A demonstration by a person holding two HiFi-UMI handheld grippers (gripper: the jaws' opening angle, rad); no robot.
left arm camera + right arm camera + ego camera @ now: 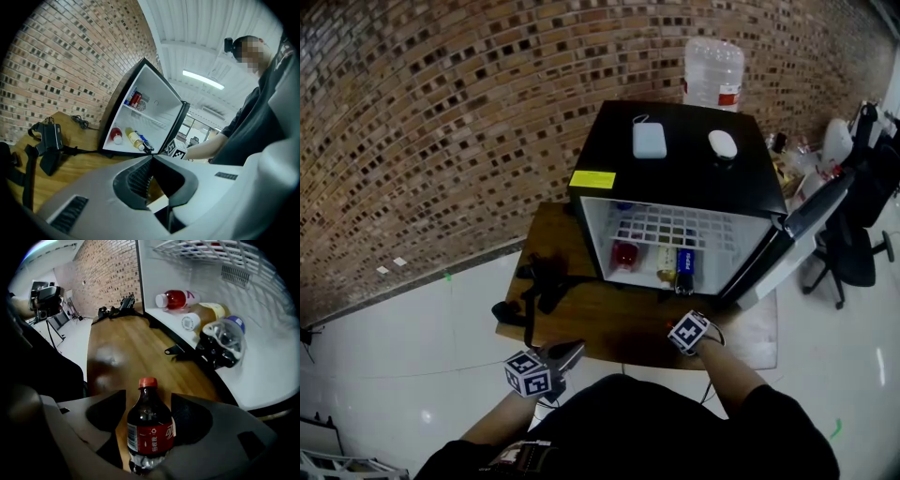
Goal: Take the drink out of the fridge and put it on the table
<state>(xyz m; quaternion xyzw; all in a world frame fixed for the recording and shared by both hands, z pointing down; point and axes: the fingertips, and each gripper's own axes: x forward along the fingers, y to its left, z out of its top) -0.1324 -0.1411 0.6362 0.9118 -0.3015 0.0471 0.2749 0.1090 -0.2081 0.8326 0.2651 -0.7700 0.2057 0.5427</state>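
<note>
on the brown wooden counter, just outside the open black mini fridge with the white interior, the small dark cola bottle with the red cap and red label is seen upright between the right tongs. its base is hidden, but it is judged to rest on the counter. the right tongs are spread wide, with a gap visible beside the bottle, so no pinch is judged to be applied. the left tongs are pressed together on nothing.

the long axis of the bottle is vertical, cap uppermost, label turned toward the right gripper camera. the bottle is judged full, fairly heavy for its size, stiff under light pressure and smooth, possibly damp from chilling. hold is best taken at the labelled mid-body, below the shoulder, not at the cap.
</note>
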